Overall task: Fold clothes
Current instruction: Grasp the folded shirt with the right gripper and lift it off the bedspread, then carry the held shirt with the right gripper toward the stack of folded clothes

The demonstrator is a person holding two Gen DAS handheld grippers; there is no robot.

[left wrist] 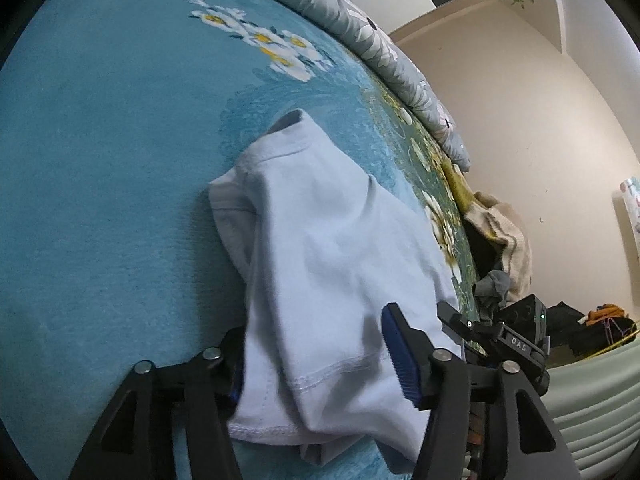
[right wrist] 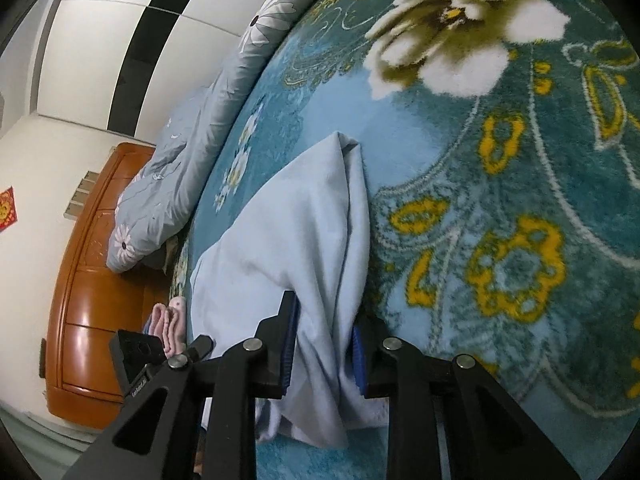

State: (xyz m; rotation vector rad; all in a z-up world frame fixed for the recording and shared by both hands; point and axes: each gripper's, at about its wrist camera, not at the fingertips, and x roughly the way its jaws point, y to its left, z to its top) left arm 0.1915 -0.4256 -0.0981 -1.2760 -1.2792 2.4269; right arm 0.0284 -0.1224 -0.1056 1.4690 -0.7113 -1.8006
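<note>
Both grippers hold the shirt [left wrist: 320,248] over the bed [left wrist: 100,160].
Left gripper [left wrist: 316,360] jaws wide, loosely around the hem; right gripper [right wrist: 324,344] clamped on bunched cloth. Risk: left hem slips out.

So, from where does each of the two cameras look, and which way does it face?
Left wrist: sits on the left gripper, looks along its wide-apart fingers over the pale shirt on the blue blanket; the other gripper shows at right.
Right wrist: sits on the right gripper, which pinches the shirt, and faces the blanket, grey quilt and wooden cabinet.
Shared: shirt, blanket, quilt.
</note>
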